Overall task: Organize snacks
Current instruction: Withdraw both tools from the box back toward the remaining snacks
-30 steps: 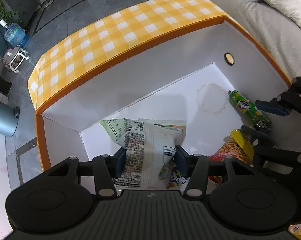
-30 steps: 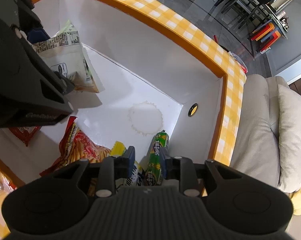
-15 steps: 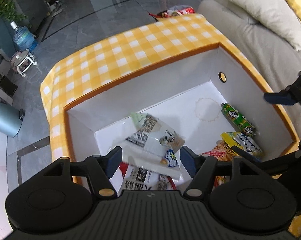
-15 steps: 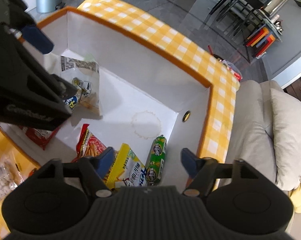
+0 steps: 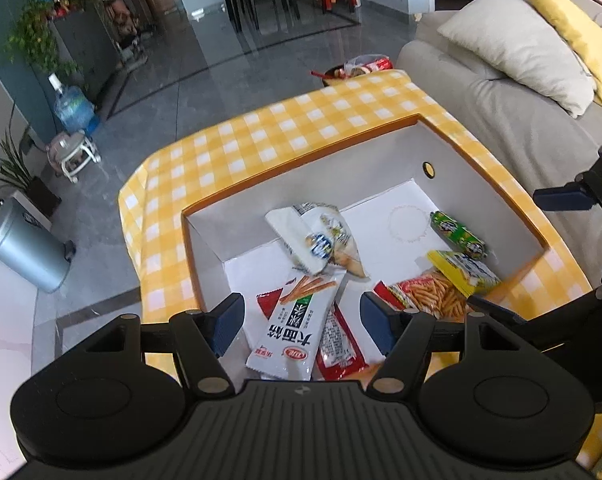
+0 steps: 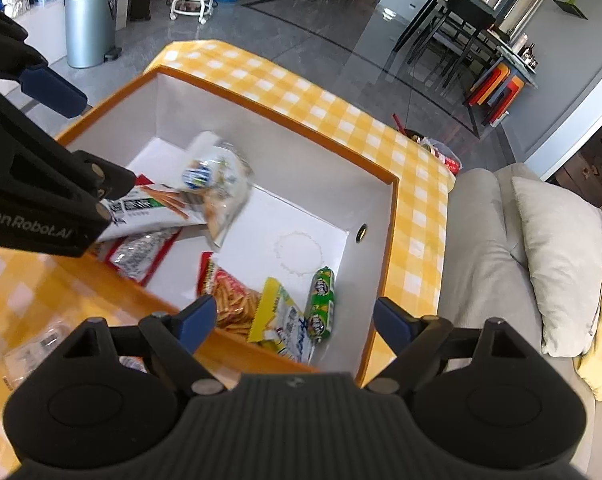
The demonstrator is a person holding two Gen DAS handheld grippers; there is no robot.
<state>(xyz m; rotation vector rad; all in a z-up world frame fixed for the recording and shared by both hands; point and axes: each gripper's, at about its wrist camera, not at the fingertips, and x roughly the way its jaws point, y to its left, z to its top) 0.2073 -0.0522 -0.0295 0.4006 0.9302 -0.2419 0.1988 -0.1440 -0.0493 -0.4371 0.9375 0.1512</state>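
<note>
A white-walled box (image 5: 441, 148) with a yellow check rim holds several snack packets. In the left wrist view a white cracker bag (image 5: 317, 240) lies loose over a white-and-green stick packet (image 5: 297, 328) and a red packet (image 5: 341, 348). My left gripper (image 5: 302, 320) hovers open above them, gripping nothing. In the right wrist view a green sausage (image 6: 321, 300), a yellow packet (image 6: 285, 320) and a red stick-snack bag (image 6: 229, 292) lie by the near wall. My right gripper (image 6: 293, 318) hangs above them, its jaws opening with nothing between the pads.
A grey sofa (image 5: 501, 92) with cushions borders the box on the right. A silver bin (image 5: 25, 248), a water bottle (image 5: 73, 108) and dining chairs (image 6: 453, 28) stand on the tiled floor. A clear packet (image 6: 33, 352) lies on the check cloth near me.
Both grippers opened and rose out of the box. The cracker bag dropped from the left one onto other packets; the green sausage left the right one and lies by the wall.
</note>
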